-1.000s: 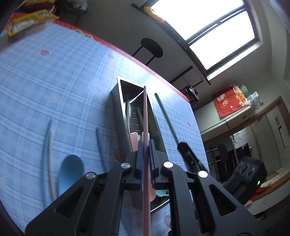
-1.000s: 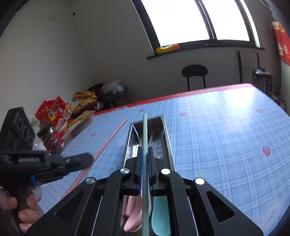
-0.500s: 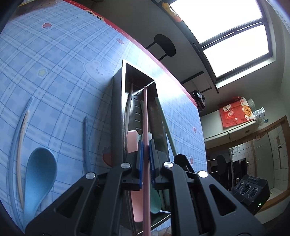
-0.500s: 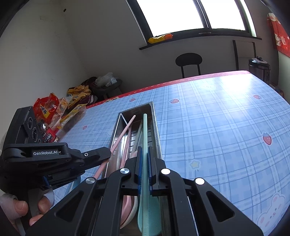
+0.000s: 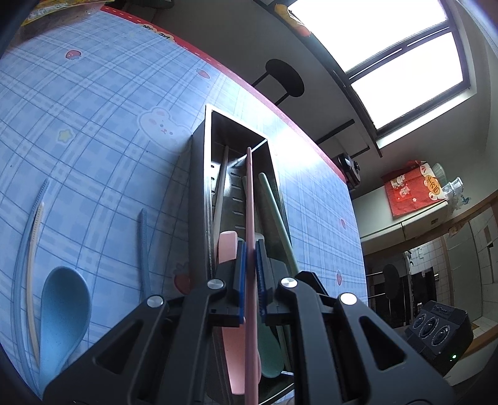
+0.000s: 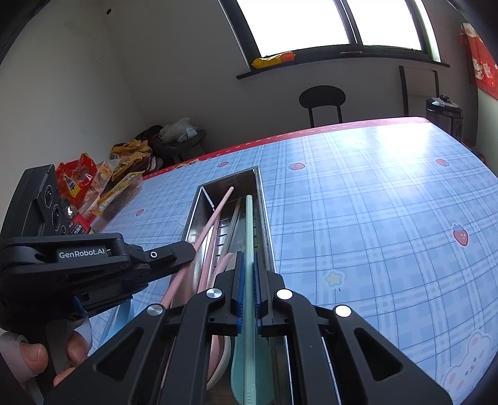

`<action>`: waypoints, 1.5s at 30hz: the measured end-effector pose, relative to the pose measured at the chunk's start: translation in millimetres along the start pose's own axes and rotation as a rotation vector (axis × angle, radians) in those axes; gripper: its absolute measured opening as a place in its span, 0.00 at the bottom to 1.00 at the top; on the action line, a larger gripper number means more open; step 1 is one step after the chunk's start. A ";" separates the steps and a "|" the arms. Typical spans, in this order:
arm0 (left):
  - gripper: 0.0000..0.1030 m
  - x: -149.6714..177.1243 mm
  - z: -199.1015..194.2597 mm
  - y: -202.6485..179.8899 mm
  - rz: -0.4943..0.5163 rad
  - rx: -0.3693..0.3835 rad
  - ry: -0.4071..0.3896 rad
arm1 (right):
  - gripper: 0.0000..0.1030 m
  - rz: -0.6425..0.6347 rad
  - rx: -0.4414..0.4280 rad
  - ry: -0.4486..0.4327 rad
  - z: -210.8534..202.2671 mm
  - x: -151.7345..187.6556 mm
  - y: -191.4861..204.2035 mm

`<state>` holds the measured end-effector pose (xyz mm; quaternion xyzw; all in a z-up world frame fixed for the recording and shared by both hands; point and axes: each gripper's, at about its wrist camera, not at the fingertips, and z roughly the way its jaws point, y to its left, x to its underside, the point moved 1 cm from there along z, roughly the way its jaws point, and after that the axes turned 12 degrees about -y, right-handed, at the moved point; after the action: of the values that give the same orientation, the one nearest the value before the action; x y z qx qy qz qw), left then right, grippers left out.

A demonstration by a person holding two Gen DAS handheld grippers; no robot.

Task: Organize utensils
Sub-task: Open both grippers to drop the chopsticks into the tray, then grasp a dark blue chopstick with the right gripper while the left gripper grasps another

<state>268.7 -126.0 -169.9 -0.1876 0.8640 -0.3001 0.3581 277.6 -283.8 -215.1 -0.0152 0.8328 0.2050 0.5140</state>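
Pink chopstick (image 5: 249, 199) is pinched between the blue pads of the left gripper (image 5: 251, 249), its far tip reaching over the steel utensil tray (image 5: 199, 187), angled along the tray's length. Right gripper (image 6: 247, 268) is clamped on a mint-green chopstick (image 6: 249, 224), which runs straight down the tray's right side. In the tray lie a pink spoon (image 5: 228, 249), a green spoon (image 6: 239, 367) and a pale chopstick (image 5: 221, 190). Off to the tray's left on the cloth: a blue spoon (image 5: 62, 305), a blue chopstick (image 5: 143, 246) and 2 more, 1 cream (image 5: 32, 268), 1 blue (image 5: 23, 249), lying side by side. The surface is a blue plaid tablecloth (image 6: 373, 218) with strawberry and bunny prints and a red border. Beyond it, a black round-backed chair (image 6: 322, 99), snack packets (image 6: 93, 183) at the table's far left, a bright window (image 6: 311, 21) and a red hanging (image 5: 411, 187) on the wall.
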 end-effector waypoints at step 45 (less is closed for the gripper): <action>0.94 27.8 -207.2 97.8 0.735 -0.061 -0.199 | 0.92 -0.156 -0.142 0.052 -110.2 60.8 76.9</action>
<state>87.7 12.0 -131.1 0.0959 0.8432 -0.1059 0.5183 137.2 -241.5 -199.8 -0.1216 0.8254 0.2225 0.5043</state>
